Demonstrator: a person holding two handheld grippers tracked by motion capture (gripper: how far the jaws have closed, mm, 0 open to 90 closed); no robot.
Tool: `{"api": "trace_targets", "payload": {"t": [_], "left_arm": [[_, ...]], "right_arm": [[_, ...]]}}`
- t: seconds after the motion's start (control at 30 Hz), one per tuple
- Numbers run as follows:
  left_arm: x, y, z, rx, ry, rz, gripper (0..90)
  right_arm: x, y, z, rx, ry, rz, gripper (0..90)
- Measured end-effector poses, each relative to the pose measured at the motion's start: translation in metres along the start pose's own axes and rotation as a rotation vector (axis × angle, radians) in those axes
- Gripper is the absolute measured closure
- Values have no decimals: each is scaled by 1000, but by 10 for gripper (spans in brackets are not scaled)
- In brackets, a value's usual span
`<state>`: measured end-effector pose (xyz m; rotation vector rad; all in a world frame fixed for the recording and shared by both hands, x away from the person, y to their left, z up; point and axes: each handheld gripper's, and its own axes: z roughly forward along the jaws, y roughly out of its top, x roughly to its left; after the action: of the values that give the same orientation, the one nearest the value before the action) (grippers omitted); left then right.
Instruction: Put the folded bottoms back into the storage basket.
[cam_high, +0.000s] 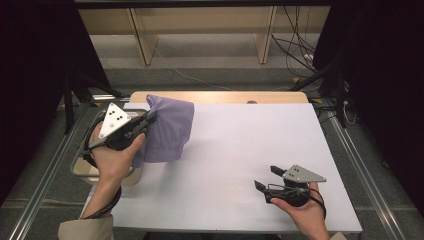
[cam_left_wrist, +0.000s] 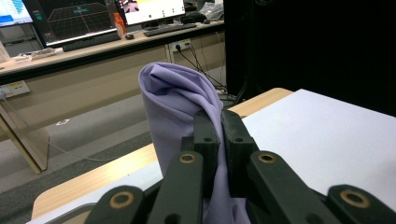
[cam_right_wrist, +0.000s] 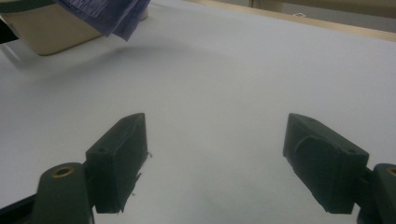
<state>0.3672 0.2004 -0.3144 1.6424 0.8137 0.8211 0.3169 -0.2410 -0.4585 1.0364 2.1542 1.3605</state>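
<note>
The left gripper (cam_high: 150, 118) is hovering over the table's far left corner, jaws squeezed tight on a lavender cloth (cam_high: 167, 127). In the left gripper view (cam_left_wrist: 219, 122) the two black jaws are pinching a fold of that cloth (cam_left_wrist: 180, 107) w/ fabric bunching up above them and trailing down between them. The cloth is hanging off the grip, draping down toward the white table top (cam_high: 240, 150), its lower hem sitting approx. over the left edge region. The person's left hand (cam_high: 114, 155) is wrapping the gripper body from below, cable looping round the wrist.

Just under that hand, a beige tray (cam_high: 82, 167) is sitting at the table's left edge, partly overhanging it.

Over at the near right corner, the right gripper (cam_high: 266, 177) is resting low, held in the right hand (cam_high: 302, 207), jaws pointing left and standing wide apart w/ nothing between them. The right gripper view (cam_right_wrist: 215, 158) is showing bare white surface between the jaws, the cloth's hem (cam_right_wrist: 112, 16) dangling far off, well apart.
</note>
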Motion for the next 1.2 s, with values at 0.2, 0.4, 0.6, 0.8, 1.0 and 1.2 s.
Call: {"api": "trace_targets", "payload": {"t": [0.2,0.4,0.6,0.8,1.0,1.2], "left_arm": [[3,0,-2,-18,7,-6,855],[6,2,-5,-20,18,-4,855],[9,3,-7,-21,29,-3,855],[11,3,-9,-25,36,-9,856],[15,4,-12,-24,44,-10,855],[17,4,-14,-24,52,-14,855]], "right_arm": [[0,0,0,1,0,-1,226],[0,0,1,0,0,1,227],[0,0,0,2,-1,-1,226],[0,0,1,2,-1,-2,226],[1,0,1,3,-1,-3,226],[0,0,1,2,1,-2,226]]}}
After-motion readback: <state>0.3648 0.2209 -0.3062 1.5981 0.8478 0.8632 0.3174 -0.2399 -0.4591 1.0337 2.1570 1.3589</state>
